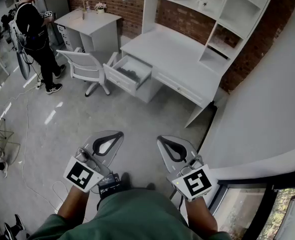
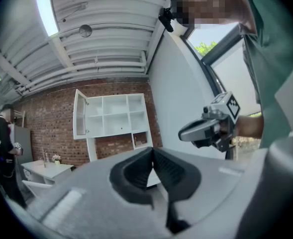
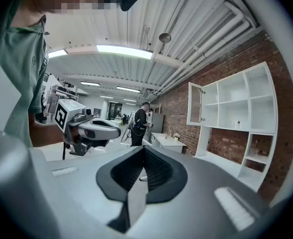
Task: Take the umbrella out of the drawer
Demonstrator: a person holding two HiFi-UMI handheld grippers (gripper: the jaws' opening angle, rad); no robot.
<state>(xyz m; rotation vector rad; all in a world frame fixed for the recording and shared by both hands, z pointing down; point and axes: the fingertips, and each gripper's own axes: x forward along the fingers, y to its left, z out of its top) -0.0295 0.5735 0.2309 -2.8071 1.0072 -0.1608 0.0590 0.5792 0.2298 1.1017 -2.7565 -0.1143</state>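
Brick room; the open drawer lies well ahead of the left hand-held gripper and right hand-held gripper, both clenched and empty. Seemingly the approach step: next, walk up and unclench.

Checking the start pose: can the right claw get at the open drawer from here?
Probably not yet: the right claw is shut and far short of the drawer; only floor lies between.
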